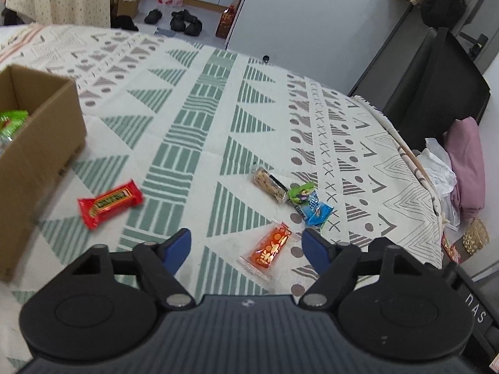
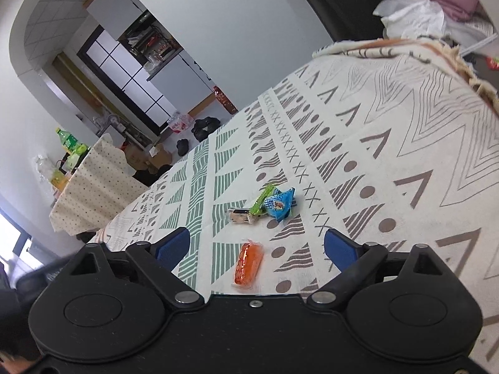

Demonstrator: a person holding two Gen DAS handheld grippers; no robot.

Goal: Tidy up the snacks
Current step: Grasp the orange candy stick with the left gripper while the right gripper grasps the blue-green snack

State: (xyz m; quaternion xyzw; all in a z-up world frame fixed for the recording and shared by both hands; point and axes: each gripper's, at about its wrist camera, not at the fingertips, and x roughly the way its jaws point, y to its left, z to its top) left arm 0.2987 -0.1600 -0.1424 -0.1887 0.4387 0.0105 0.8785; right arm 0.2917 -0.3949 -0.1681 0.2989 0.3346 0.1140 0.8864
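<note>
Shoes (image 1: pixel 184 20): black, on the floor, top centre of the left view.
Pink cloth (image 1: pixel 466 168): bundled at the right edge.
Green bottle (image 2: pixel 69 139): left side of the right view, above a dotted tablecloth (image 2: pixel 93 187).

Orange packet (image 1: pixel 267 251), red wrapper (image 1: pixel 109 203), green-triangled cloth (image 1: pixel 218 118)

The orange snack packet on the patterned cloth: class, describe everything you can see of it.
The orange snack packet is a small oblong pouch of glossy clear plastic, with orange filling, pale round marks and light lettering. Its ends are flat, transparent seals. It lies flat and unopened on the patterned cloth, slanted in the left wrist view, apart from the other snacks. Nothing touches it but the cloth. It sits just ahead of both open tools, left and right.
</note>
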